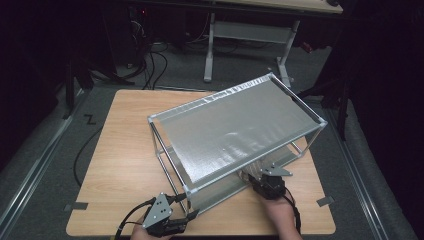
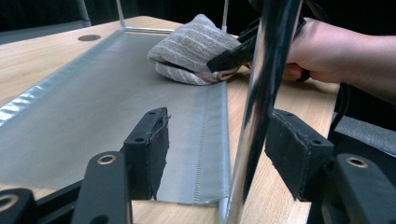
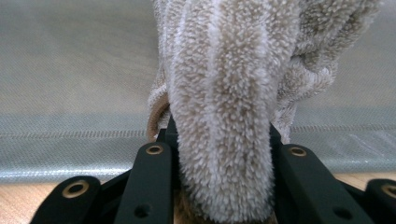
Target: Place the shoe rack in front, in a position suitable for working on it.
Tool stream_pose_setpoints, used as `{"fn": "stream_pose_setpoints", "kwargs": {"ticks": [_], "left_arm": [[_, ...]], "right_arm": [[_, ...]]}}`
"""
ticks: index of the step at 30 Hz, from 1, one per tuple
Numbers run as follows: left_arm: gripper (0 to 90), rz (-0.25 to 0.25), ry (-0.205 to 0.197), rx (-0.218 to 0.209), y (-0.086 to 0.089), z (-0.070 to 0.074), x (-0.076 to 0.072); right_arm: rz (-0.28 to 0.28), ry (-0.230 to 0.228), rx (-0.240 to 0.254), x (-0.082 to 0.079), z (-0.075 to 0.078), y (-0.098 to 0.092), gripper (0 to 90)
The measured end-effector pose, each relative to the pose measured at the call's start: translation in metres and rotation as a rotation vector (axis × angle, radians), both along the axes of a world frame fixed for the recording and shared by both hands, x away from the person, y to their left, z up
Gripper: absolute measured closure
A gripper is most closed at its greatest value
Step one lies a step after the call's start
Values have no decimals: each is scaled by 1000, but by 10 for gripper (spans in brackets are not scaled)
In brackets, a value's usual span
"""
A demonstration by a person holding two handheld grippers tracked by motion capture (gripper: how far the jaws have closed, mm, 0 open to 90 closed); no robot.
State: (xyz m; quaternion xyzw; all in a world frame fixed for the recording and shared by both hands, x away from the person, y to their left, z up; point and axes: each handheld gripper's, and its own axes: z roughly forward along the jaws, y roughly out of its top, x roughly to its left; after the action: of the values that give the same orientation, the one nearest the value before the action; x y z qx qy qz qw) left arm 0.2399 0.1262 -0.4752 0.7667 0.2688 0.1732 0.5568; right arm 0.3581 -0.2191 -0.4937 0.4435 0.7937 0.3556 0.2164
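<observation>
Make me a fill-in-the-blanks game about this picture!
1. The right gripper is holding a folded ____.
2. The towel rests on the rack's ____ shelf.
3. The left gripper's jaws stand ____ around a shiny metal post.
4. The rack stands on a ____ table.

Missing words: towel; bottom; open; wooden

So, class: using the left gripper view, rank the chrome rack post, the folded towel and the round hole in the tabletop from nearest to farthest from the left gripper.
1. Chrome rack post: upright between the open jaws of the left gripper, nearer the right one.
2. Folded towel: farther back on the grey shelf liner, gripped by the right gripper.
3. Round hole: far left on the tabletop.
</observation>
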Motion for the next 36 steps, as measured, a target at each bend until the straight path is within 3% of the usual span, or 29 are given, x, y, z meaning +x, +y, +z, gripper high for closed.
{"fn": "stream_pose_setpoints", "kwargs": {"ticks": [36], "left_arm": [[407,-13,12,8,-4,-4,0]], "right_arm": [[-15,-26,-1,0,0,0,606]]}}
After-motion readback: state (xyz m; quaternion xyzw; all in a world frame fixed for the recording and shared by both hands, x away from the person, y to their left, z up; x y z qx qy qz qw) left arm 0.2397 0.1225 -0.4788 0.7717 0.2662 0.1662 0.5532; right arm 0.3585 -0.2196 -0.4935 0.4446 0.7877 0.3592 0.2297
